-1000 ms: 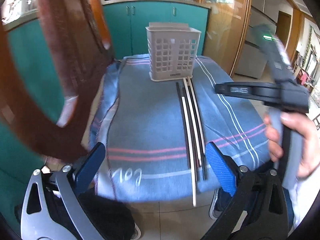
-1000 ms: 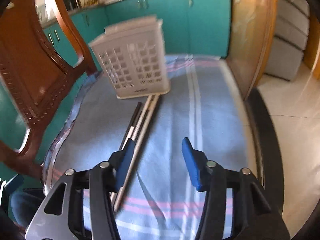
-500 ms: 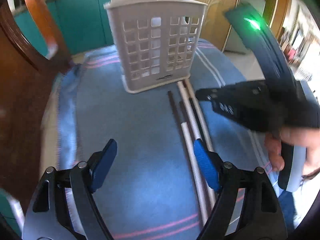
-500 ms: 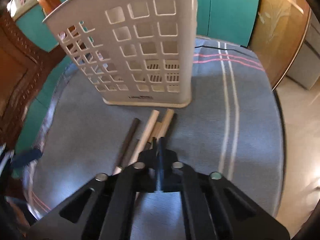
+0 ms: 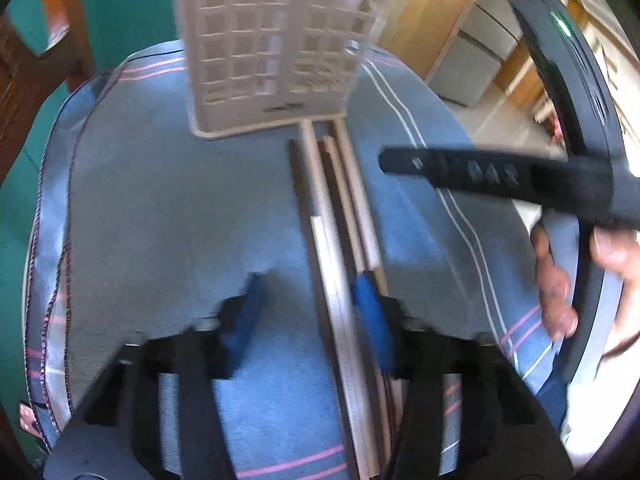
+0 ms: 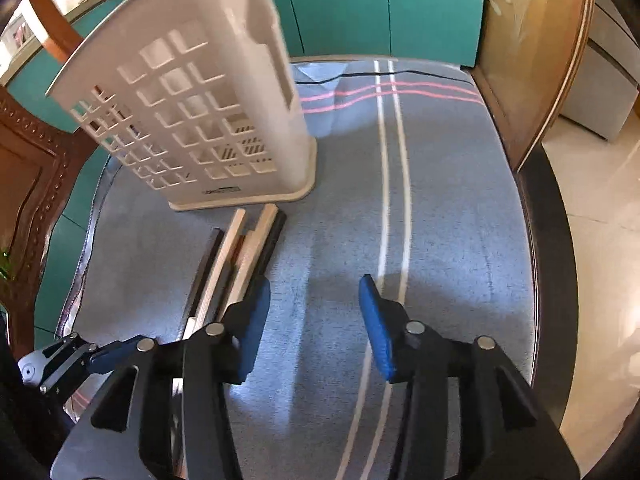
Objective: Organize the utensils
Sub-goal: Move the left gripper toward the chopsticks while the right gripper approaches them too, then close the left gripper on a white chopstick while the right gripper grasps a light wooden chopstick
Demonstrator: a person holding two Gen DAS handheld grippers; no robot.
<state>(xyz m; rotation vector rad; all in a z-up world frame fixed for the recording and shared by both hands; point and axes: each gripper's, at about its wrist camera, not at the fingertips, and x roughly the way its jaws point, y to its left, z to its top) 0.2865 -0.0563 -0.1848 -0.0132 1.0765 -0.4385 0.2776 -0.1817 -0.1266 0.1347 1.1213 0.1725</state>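
Several long chopsticks [image 5: 332, 208], pale and dark, lie side by side on a blue striped cloth [image 5: 160, 200], their far ends against a white perforated utensil basket [image 5: 272, 52]. My left gripper [image 5: 310, 316] hangs low over them, its jaws closing. A pale and a dark stick run between its pads, close to the right pad, and the left pad stands apart from them. My right gripper [image 6: 316, 320] is opening over bare cloth [image 6: 440, 220], just right of the chopsticks [image 6: 240, 256], with nothing between its pads. The basket [image 6: 192, 120] stands upright beyond it.
A hand [image 5: 560, 280] holds the right tool's black frame [image 5: 500, 178] at the right of the left wrist view. A carved wooden chair [image 6: 28, 184] stands close on the left. The table's dark rim [image 6: 552, 260] curves along the right, with tiled floor beyond. Teal cabinets [image 6: 360, 8] stand behind.
My left gripper came forward and down over the chopsticks, and its jaws narrowed around them. My right gripper, shut at the chopstick ends half a second ago, now stands open to their right.
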